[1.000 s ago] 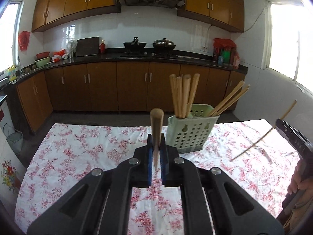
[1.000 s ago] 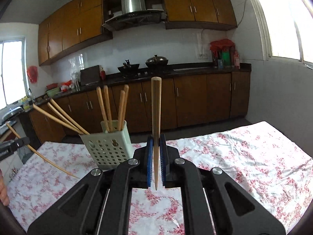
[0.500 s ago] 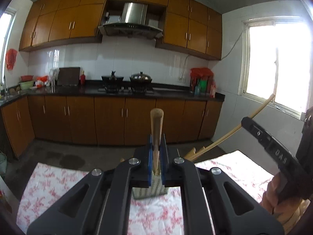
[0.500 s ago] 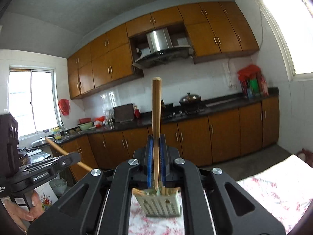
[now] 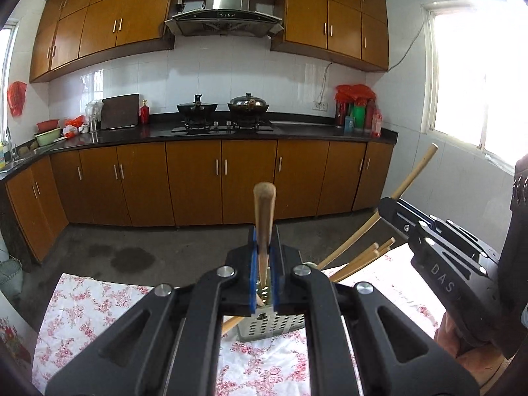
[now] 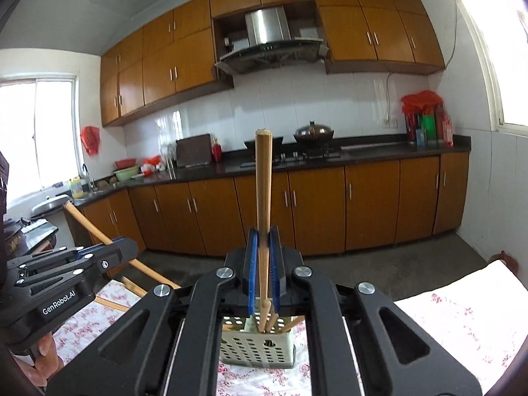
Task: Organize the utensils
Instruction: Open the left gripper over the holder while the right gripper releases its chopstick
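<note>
My left gripper [image 5: 264, 264] is shut on a wooden chopstick [image 5: 264, 217] that stands upright between its blue pads. Its tip hangs over the pale green perforated holder [image 5: 270, 325] on the floral tablecloth. My right gripper [image 6: 263, 264] is shut on another wooden chopstick [image 6: 263, 198], upright, its lower end at the mouth of the same holder [image 6: 257, 346]. Several chopsticks [image 5: 359, 257] lean out of the holder. The right gripper also shows in the left wrist view [image 5: 439, 250], the left gripper in the right wrist view [image 6: 66, 270].
The table has a red-flowered white cloth [image 5: 99, 300]. Beyond it is bare floor, then brown kitchen cabinets [image 5: 198, 178] with a black counter, stove and pots. A window [image 5: 478, 79] is on the right wall.
Both grippers have come together above the holder and tilted down. The holder now sits right under the fingertips of each. Both still hold their chopsticks.
</note>
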Motion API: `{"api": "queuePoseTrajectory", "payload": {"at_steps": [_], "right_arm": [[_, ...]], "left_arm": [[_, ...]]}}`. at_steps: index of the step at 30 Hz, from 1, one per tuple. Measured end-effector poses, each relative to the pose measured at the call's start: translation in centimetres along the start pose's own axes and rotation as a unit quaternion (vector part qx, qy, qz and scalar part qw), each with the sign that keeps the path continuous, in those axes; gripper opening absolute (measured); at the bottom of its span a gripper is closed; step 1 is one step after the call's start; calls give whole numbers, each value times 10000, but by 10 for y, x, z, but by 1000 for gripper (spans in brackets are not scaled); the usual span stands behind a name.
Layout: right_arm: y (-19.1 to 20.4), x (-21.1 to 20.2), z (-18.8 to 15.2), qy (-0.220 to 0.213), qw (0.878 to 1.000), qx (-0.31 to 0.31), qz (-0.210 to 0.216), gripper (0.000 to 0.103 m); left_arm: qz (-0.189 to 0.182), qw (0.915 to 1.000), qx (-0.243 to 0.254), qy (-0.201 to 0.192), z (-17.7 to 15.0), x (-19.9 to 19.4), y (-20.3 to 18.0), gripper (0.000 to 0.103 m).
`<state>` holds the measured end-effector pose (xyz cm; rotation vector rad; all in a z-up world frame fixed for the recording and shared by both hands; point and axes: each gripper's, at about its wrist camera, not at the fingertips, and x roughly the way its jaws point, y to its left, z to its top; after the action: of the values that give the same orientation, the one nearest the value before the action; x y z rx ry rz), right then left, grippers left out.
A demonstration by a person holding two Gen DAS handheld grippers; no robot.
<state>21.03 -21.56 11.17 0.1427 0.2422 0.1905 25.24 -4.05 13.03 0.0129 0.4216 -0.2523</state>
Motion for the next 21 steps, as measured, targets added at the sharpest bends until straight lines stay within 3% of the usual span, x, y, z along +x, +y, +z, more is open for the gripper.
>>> {"api": "queuePoseTrajectory", "payload": {"at_steps": [6,7,8,9,12,14,16,21], "right_arm": [[1,3,-5,153,9999,-24,-43,9],[2,3,-4,139,9999,-28,-46,11],[1,1,-2,112,9999,-34,-47,21],[2,-1,0,60,10000,-39,-55,32],[0,-9,6,-61,9999,-56,-76,35],[-1,-14,10,-131,9999,-33,-85,36],[-4,-25,13,-222,9997,16,-88,41],[-8,-54,14,-409,9991,-37,-127,62]], "left_arm": [[-34,9999,-77,146,-7,13,6,8],[-40,9998,-127,144,-7,13,7,10],[-40,9998,-151,123,-6,12,9,11],[-44,9998,-166,104,-5,11,11,16],[38,9998,-202,-25,-4,2,16,34],[88,9997,-220,-97,-2,-5,19,39],[131,9994,-257,-167,-2,-14,23,52],[397,9977,-208,-502,-11,-54,32,72]]}}
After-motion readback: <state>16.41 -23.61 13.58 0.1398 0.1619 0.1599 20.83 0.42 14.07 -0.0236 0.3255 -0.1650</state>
